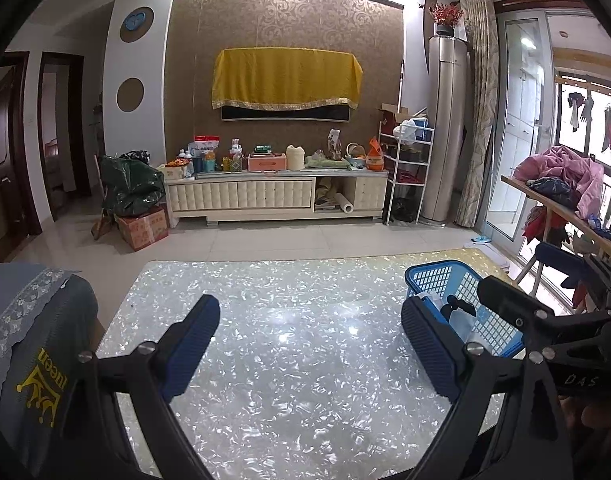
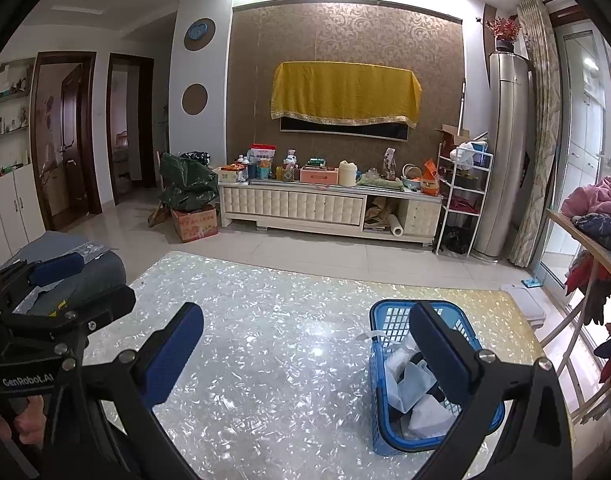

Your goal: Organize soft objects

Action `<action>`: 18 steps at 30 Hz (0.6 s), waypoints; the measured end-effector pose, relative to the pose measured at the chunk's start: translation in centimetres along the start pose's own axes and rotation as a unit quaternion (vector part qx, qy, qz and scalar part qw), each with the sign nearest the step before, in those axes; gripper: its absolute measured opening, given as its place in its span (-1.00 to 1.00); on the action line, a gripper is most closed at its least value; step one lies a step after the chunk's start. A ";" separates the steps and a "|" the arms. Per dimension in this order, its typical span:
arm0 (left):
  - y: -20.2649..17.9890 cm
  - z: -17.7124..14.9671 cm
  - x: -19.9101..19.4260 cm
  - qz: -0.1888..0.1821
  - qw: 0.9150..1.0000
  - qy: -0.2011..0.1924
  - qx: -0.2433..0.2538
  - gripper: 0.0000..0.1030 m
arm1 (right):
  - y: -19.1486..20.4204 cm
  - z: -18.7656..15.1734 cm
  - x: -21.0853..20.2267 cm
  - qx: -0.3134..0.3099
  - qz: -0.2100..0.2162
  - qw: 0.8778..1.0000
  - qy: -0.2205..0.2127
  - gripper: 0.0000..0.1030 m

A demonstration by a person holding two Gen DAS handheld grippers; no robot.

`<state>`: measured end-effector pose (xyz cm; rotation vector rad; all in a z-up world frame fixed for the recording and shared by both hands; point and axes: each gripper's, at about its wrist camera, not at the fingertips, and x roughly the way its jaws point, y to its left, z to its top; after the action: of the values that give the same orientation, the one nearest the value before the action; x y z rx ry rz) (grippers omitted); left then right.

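Soft objects (image 2: 415, 376): several pale ones (count unclear) in one blue basket (image 2: 379, 360), tabletop's right edge.
Tabletop (image 2: 273, 360): otherwise bare.
Left gripper (image 1: 309, 344): jaws apart, empty.
Right gripper (image 2: 305, 356): jaws apart, empty.

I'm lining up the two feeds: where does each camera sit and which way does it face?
Left wrist: on the left gripper, facing the TV wall across the table; open fingers show.
Right wrist: on the right gripper, same heading; open fingers and a hand show.
Shared: blue basket, table, TV cabinet.
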<state>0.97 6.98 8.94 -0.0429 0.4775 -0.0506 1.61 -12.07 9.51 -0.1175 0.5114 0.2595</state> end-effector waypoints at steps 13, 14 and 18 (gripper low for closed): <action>0.0 0.1 -0.3 -0.004 1.000 -0.001 -0.007 0.77 | 0.1 0.2 0.0 0.000 0.000 1.000 0.000 1.00; 0.0 0.1 -0.3 -0.006 1.000 -0.001 -0.008 0.77 | 0.1 0.2 0.0 0.001 0.000 1.000 0.000 1.00; 0.0 0.1 -0.4 -0.007 1.000 -0.001 -0.009 0.77 | 0.0 0.0 0.0 0.001 0.000 1.000 0.003 1.00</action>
<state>0.70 7.04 9.24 -0.0647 0.4751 -0.0603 1.59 -12.04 9.51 -0.1152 0.5170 0.2588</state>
